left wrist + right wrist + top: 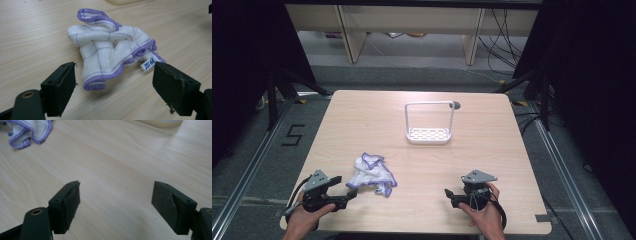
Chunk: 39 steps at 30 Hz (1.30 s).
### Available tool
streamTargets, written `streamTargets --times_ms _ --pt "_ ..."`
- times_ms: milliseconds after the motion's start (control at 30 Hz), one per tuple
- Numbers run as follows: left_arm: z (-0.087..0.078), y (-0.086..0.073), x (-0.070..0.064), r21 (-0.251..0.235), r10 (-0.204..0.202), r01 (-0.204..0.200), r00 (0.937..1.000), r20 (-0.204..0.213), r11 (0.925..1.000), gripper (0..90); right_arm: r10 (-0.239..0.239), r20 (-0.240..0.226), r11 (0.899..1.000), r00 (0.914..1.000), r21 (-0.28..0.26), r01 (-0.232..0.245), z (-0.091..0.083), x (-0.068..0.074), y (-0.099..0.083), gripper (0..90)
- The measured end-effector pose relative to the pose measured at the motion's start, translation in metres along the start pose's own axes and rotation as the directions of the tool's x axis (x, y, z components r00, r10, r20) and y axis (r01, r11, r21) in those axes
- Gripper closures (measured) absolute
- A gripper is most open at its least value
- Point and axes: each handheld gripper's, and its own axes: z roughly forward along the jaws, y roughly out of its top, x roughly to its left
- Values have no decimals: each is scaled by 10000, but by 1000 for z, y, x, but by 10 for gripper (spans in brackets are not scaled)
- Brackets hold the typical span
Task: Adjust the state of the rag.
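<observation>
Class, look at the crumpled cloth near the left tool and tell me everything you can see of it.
The cloth is white, soft-looking fabric with thin dark stitched grid lines and a purple sewn edge. A small white label with blue print sticks out at one side. It lies crumpled in a loose heap on the wooden table, near its front left. The left tool is open, its jaws either side of the cloth's near edge; nothing grips it.

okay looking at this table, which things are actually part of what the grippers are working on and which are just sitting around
Part of the job:
- crumpled white cloth with purple edging, right in front of the open left gripper
- left gripper, aimed at the cloth, not touching it yet

Just lying about, as far as the views show:
- white rack with a tall handle, farther back on the table
- right gripper, open over bare wood
</observation>
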Motion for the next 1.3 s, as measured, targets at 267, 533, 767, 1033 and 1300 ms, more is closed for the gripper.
streamTargets --times_ms 267,533,767,1033,1300 --pt "1 0 -1 12 -19 19 10000 -60 10000 184 -206 161 9997 9997 -116 208 2 10 4 255" --pt "0 0 0 17 -151 151 9998 -109 9999 168 -557 -351 9982 9978 -248 548 13 26 15 281" --pt "1 0 1 84 -293 293 9996 29 9995 152 -660 -1130 9975 9914 -321 628 23 39 26 311" --pt "1 0 2 151 -282 282 9996 5 9995 150 -933 -1329 9952 9867 -401 887 37 50 36 324" --pt "0 0 2 136 -277 277 9996 -3 9995 150 -1473 -1408 9888 9790 -460 1421 51 67 52 340"
